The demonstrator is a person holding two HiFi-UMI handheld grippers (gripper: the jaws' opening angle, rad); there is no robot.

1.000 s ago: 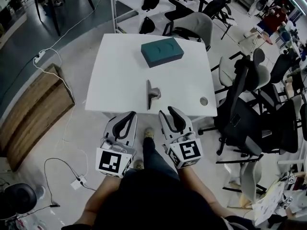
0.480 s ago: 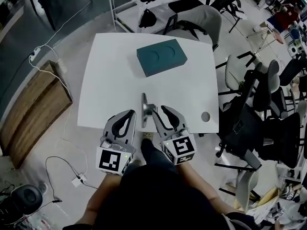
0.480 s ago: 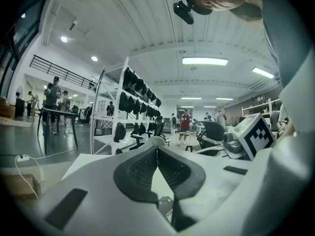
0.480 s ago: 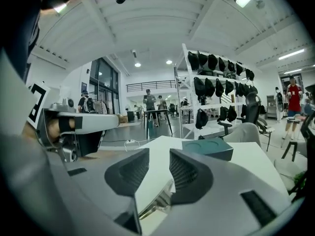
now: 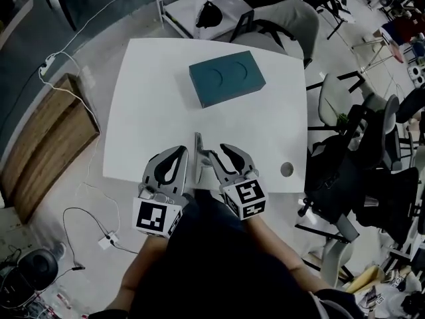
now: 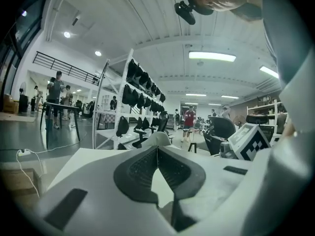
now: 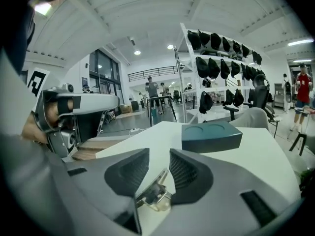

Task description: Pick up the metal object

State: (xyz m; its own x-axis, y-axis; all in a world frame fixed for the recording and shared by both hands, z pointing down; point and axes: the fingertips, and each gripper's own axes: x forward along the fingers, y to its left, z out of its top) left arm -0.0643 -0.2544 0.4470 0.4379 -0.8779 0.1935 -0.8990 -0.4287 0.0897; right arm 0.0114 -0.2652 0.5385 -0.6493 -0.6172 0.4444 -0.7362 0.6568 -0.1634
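Note:
The metal object (image 5: 197, 153), a thin grey plate with a small bracket, lies near the front edge of the white table (image 5: 146, 111). My right gripper (image 5: 216, 153) is open and sits low over it. In the right gripper view the metal object (image 7: 155, 194) shows between and below the two dark pads (image 7: 129, 173) of the right gripper (image 7: 158, 157), with a gap on both sides. My left gripper (image 5: 174, 159) is just left of the object over the table edge. In its own view the left gripper (image 6: 157, 149) has its tips together with nothing between them.
A teal box (image 5: 226, 78) lies at the far middle of the table, also seen as the teal box (image 7: 211, 136) ahead of the right gripper. A round cable hole (image 5: 286, 169) is at the front right corner. Office chairs (image 5: 358, 145) crowd the right; a wooden pallet (image 5: 46, 145) lies left.
Both grippers have moved forward from off the table's front edge to over it. The right gripper's jaws have come around the metal object. The box and the object have not moved.

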